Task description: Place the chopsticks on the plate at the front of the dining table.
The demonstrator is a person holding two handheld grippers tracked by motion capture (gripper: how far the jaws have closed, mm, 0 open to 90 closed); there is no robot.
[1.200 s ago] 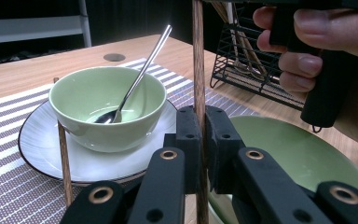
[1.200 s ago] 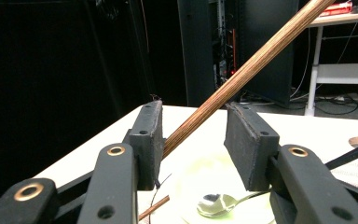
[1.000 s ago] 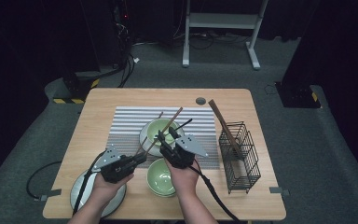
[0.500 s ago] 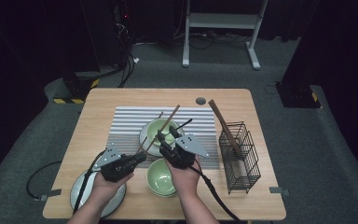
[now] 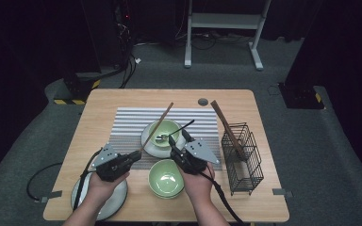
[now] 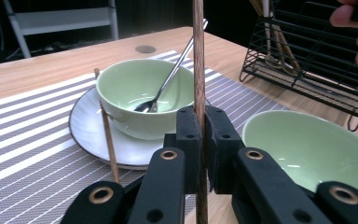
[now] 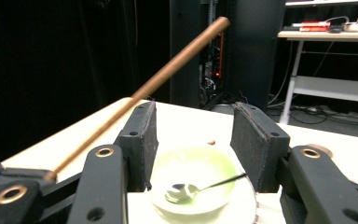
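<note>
Chopstick is the thing in hand: a slim brown wooden stick, clamped low on its length between the pads of the left hand-held gripper, its free end slanting up over the rim of the far green bowl. In the left gripper view the jaws are pressed tight on it with the stick standing upright between them. It will likely handle as light and stiff, with a smooth round shaft that could roll or pivot in a flat-padded grip, so a hold nearer its middle would probably steady it better than this one near the end.

A second chopstick leans against the plate under that bowl, and a metal spoon rests inside the bowl. It too looks light and slippery against glazed ware; its raised upper end seems the easiest place to pinch.

The right hand-held gripper hovers beside the far bowl, above the near green bowl; its jaws have just been opening and stand apart with nothing between them. The wire rack at the right holds more sticks, though how many is hard to tell. All sits on the table.
</note>
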